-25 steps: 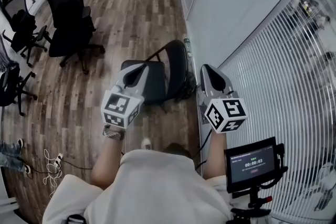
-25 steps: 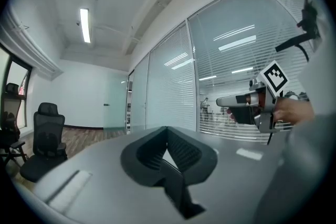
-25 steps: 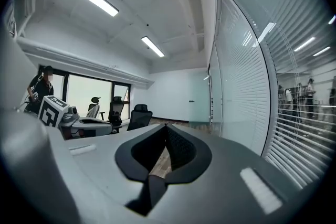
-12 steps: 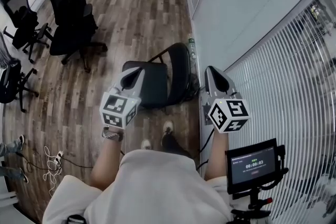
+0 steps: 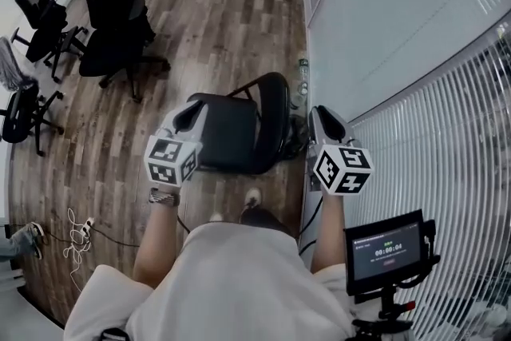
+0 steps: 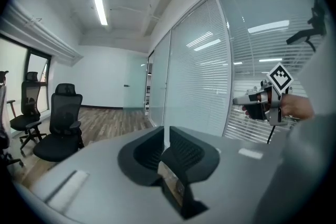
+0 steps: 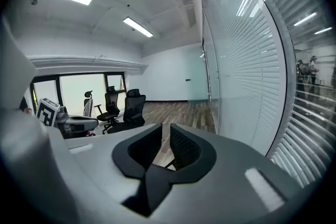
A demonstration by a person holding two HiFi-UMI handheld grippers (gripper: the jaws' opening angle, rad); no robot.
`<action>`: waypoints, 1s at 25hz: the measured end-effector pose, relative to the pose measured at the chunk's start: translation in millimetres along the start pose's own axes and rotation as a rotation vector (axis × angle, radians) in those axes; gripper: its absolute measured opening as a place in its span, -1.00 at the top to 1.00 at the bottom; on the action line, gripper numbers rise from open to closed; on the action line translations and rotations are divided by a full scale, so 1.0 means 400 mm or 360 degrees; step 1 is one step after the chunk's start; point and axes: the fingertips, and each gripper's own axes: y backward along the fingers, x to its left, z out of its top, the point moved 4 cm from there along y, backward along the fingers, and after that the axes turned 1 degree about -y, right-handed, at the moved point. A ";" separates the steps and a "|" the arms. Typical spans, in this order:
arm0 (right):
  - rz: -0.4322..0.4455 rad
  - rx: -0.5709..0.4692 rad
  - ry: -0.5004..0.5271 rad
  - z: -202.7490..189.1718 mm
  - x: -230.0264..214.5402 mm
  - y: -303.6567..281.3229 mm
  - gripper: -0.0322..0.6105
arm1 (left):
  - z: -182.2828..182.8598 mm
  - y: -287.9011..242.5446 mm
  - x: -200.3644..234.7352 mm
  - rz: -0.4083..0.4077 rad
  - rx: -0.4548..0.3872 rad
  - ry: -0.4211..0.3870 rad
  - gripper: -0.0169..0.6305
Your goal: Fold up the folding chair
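Folding chair is found unfolded on the wood floor, just ahead of the feet, with its backrest turned toward the glass partition. Left gripper is seen at the seat's left edge, right gripper beyond the backrest, near the glass. Neither is judged to be touching the chair.

Both sets of jaws have just been opening: a narrow slit on the left, slightly wider on the right, nothing between either pair.

Step judged: approach, grip not yet taken.
- Jaws should be spread wider before the frame is reached; the present gap looks too slim for tube or seat edge.
- Backrest top is best pinned by the right gripper, seat front lifted by the left and swung up toward the back.
- The glass and what looks like a bottle at its foot should be kept clear of.
- Legs may skid, so the frame should be steadied first.
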 end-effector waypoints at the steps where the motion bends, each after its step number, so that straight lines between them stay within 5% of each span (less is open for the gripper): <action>1: 0.0003 0.0025 -0.0013 -0.014 -0.001 -0.002 0.73 | -0.009 0.007 0.003 0.0011 0.0001 0.0008 0.84; 10: 0.0071 0.0282 -0.0076 -0.145 0.002 -0.011 0.56 | -0.132 0.098 0.026 0.0117 0.0158 0.0124 0.72; 19: 0.0250 0.0613 -0.0280 -0.295 -0.105 -0.204 0.35 | -0.323 -0.006 0.125 0.0213 0.0411 0.0317 0.57; 25: 0.0203 0.0750 -0.0327 -0.365 -0.125 -0.250 0.28 | -0.449 -0.001 0.226 0.0188 0.0572 0.0392 0.48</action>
